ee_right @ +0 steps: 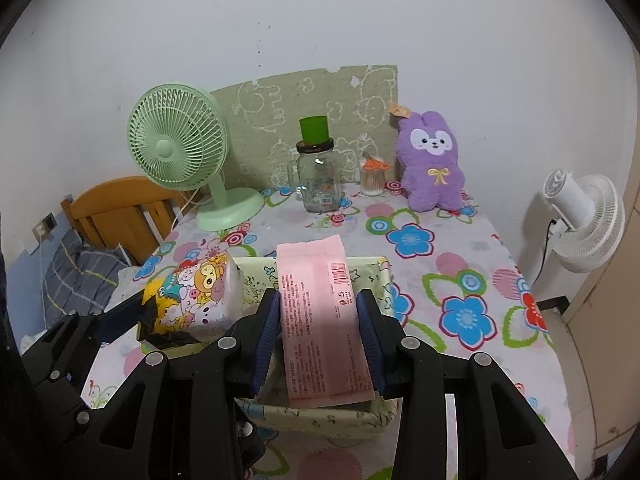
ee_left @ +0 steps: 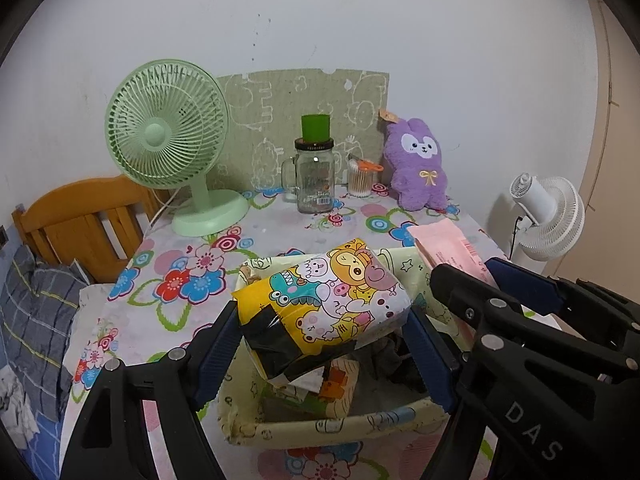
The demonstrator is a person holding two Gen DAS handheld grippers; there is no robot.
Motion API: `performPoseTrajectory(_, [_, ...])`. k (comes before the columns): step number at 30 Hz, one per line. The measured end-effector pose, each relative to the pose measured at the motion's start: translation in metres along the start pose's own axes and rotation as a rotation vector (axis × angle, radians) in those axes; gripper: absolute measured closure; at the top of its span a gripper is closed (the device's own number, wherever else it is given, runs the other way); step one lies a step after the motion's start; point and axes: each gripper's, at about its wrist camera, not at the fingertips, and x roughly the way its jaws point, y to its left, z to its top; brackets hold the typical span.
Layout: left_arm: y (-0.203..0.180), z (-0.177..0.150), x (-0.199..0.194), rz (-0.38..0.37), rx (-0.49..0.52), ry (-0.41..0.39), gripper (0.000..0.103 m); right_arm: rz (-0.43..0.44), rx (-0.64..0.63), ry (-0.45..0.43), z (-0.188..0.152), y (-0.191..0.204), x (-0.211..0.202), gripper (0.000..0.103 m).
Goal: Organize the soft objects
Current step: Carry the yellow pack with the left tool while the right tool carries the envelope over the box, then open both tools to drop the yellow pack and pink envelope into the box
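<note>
My left gripper [ee_left: 320, 338] is shut on a yellow cartoon-printed tissue pack [ee_left: 324, 304] and holds it over a pale fabric basket [ee_left: 336, 426] on the floral table. The pack also shows in the right wrist view [ee_right: 192, 300]. My right gripper [ee_right: 318, 332] is shut on a pink tissue pack [ee_right: 320, 312] and holds it above the same basket [ee_right: 316, 414]. In the left wrist view the pink pack [ee_left: 448, 248] sits at the right, beside the yellow one. Dark cloth and small items lie inside the basket. A purple plush rabbit [ee_left: 420, 164] leans upright at the back right of the table.
A green desk fan [ee_left: 168, 140] stands back left. A glass jar with a green cup on top [ee_left: 316, 172] and a cotton-swab pot [ee_left: 360, 178] stand at the back by a green board. A white fan [ee_right: 580, 224] is off the right edge. A wooden chair [ee_left: 80, 224] is at left.
</note>
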Motion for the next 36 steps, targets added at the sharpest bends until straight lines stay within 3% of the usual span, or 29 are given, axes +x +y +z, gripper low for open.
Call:
performPoseTrajectory(11, [0.004,-0.005,0.029,-0.020,-0.015,0.074,0.018,0.040,-0.006,0.061,-0.003,0.003,0.034,0.061])
performPoseTrajectory(18, [0.008,-0.009,0.040,-0.023,-0.018,0.104,0.005,0.044,-0.007,0.092,-0.005,0.005,0.052,0.061])
performPoseTrajectory(32, [0.011,-0.010,0.045,-0.012,-0.013,0.121,0.005,0.073,-0.021,0.110,-0.006,0.007,0.065,0.059])
performPoseTrajectory(35, [0.010,-0.011,0.043,-0.009,-0.008,0.120,0.005,0.091,-0.019,0.113,-0.008,0.006,0.064,0.051])
performPoseTrajectory(36, [0.010,-0.011,0.042,-0.009,-0.008,0.121,0.005,0.099,-0.017,0.112,-0.009,0.006,0.063,0.043])
